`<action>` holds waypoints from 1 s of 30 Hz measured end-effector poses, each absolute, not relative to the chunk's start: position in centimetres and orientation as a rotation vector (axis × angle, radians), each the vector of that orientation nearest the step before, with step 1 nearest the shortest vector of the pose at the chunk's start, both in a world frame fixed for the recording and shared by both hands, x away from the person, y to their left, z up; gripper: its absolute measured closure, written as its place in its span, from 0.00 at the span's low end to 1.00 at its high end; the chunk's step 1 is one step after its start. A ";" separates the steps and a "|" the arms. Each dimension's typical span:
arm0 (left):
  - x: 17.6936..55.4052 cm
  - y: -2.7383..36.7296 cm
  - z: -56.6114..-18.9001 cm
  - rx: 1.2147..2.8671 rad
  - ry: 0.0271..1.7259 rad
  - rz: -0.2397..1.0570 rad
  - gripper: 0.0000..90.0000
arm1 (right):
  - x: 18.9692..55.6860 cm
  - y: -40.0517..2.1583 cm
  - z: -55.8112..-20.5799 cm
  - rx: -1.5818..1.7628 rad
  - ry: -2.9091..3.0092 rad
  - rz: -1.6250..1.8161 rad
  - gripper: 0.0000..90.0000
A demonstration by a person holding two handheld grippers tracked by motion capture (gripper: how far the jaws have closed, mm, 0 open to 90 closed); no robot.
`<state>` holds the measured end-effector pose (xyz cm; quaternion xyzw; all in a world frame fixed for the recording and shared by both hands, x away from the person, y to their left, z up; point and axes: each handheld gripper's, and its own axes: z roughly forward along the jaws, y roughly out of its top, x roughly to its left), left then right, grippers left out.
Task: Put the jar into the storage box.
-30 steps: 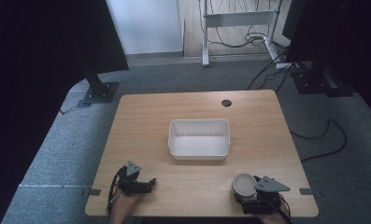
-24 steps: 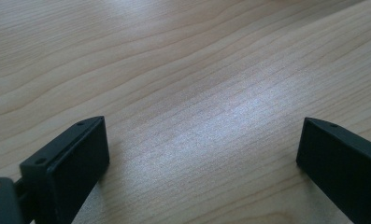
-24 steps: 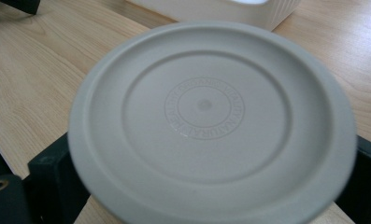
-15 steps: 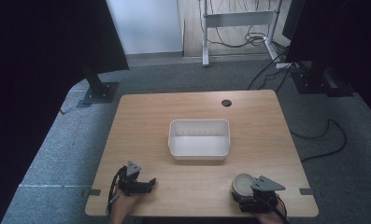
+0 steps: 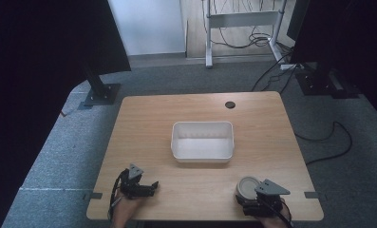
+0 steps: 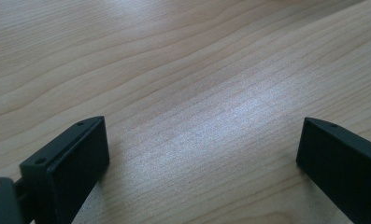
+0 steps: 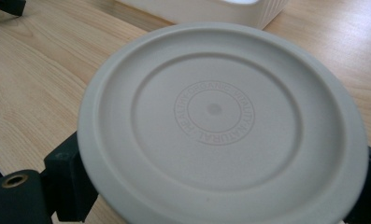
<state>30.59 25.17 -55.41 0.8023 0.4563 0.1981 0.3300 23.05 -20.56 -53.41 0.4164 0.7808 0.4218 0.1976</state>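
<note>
At far left, the left gripper (image 5: 146, 188) is rested on the worktop (image 5: 143, 123), jaws spread w/ nothing but bare wood between them. Ahead and between both grippers, a white tub (image 5: 202, 141) is seen, empty. At right, the right gripper (image 5: 247, 192) is clamped on a pale round lid (image 7: 220, 121), rim pinched on both sides, disc held approx. flat just above the worktop. Step judged: lid in carry. Next move prob. calls for a forward reach to the tub, lid kept level.

Each black tool (image 5: 153, 186) (image 5: 246, 199) has two blocky screw-holed jaws, a grey three-cornered top plate and a trailing cable.
</note>
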 end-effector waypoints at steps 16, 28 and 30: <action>30.6 25.2 -55.4 2.098 1.194 0.518 0.03 | 23.9 -19.0 -51.1 1.072 2.177 1.166 0.11; 30.6 25.2 -55.4 2.099 1.193 0.518 0.03 | 25.5 -17.5 -50.1 1.061 2.195 1.169 0.10; 30.6 25.2 -55.4 2.099 1.194 0.518 0.03 | 25.7 -17.3 -50.0 1.058 2.197 1.172 0.11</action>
